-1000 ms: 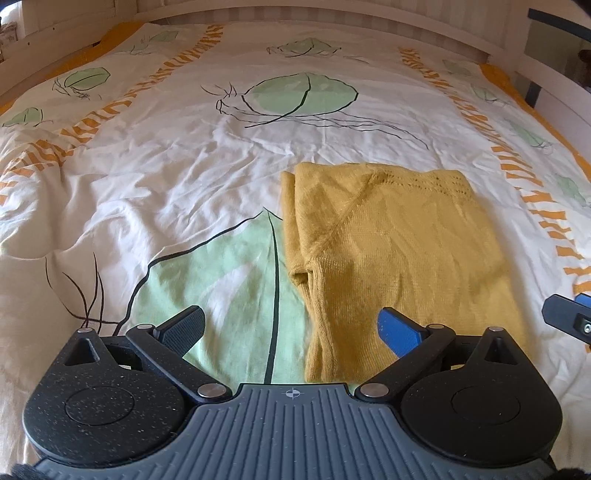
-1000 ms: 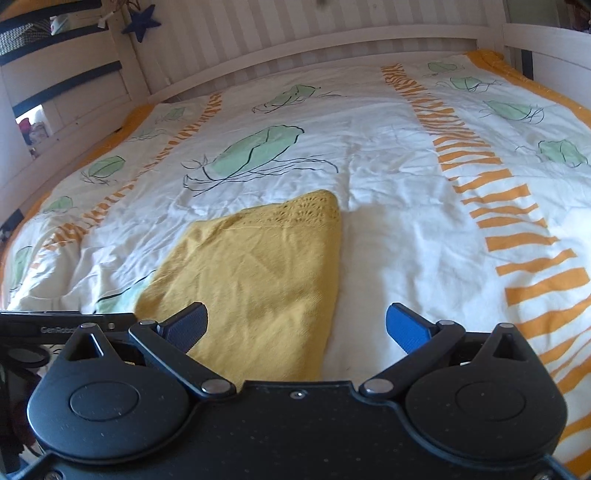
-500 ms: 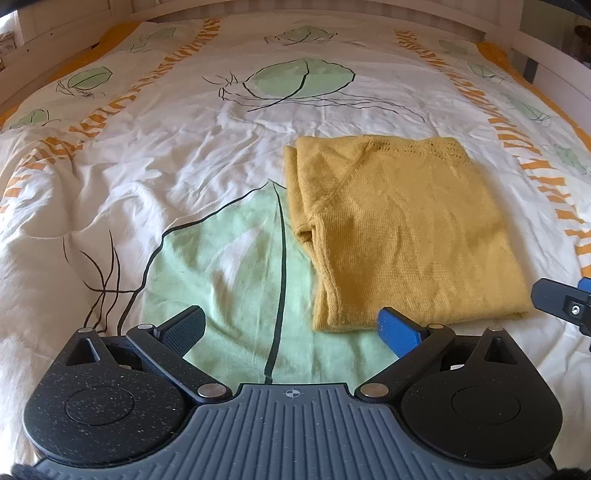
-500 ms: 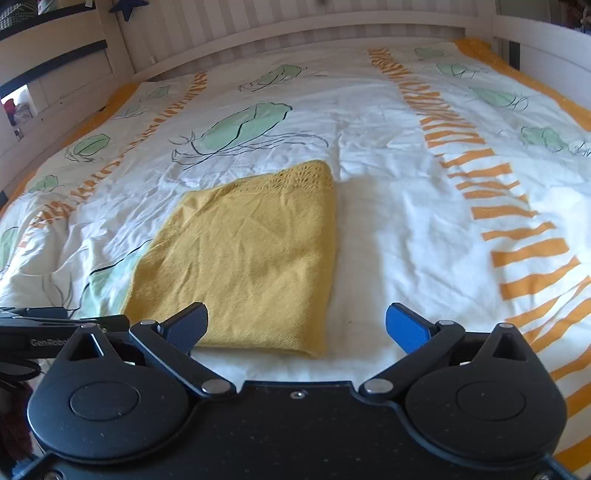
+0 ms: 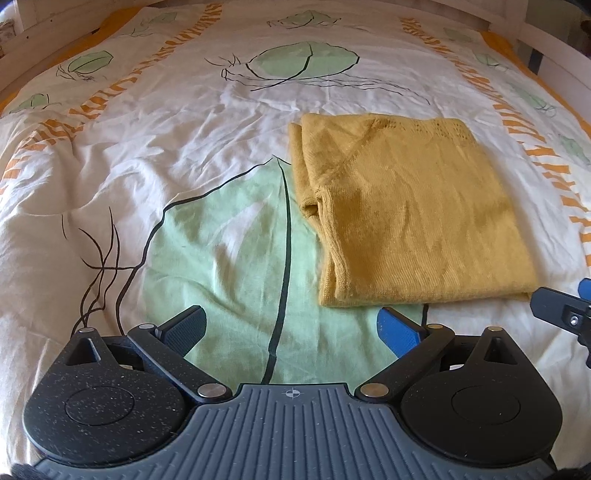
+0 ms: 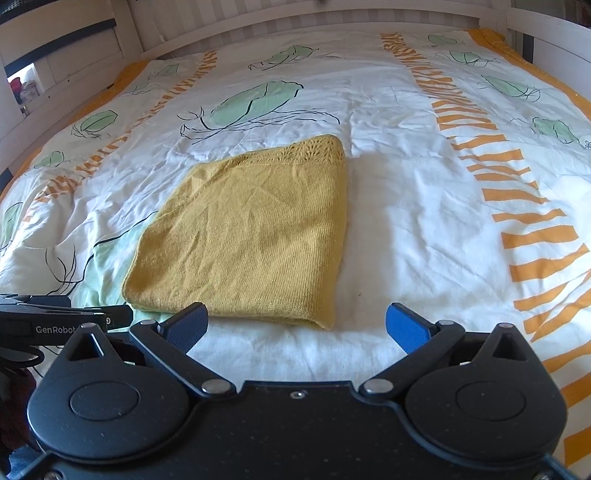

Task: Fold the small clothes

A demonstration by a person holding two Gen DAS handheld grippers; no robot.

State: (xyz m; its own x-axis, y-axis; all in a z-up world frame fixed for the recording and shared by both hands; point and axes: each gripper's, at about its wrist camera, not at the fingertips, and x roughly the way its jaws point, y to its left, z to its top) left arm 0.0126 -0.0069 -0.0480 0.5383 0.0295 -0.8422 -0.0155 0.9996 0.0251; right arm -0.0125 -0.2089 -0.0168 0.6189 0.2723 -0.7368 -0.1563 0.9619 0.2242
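A yellow knit garment (image 5: 413,206) lies folded into a rectangle on the bed; it also shows in the right wrist view (image 6: 251,236). My left gripper (image 5: 291,328) is open and empty, just short of the garment's near left corner. My right gripper (image 6: 295,325) is open and empty, just short of the garment's near right edge. The right gripper's tip shows at the right edge of the left wrist view (image 5: 561,317). The left gripper's side shows at the left edge of the right wrist view (image 6: 55,321).
The bed cover (image 5: 147,155) is white with green leaves and orange stripes, and it is creased. A white slatted headboard (image 6: 295,18) runs along the far side. White bed rails (image 6: 55,48) stand at the left and right.
Both grippers have drawn back toward me from the garment, so its near edge now lies clear of the fingers. Both stay open.
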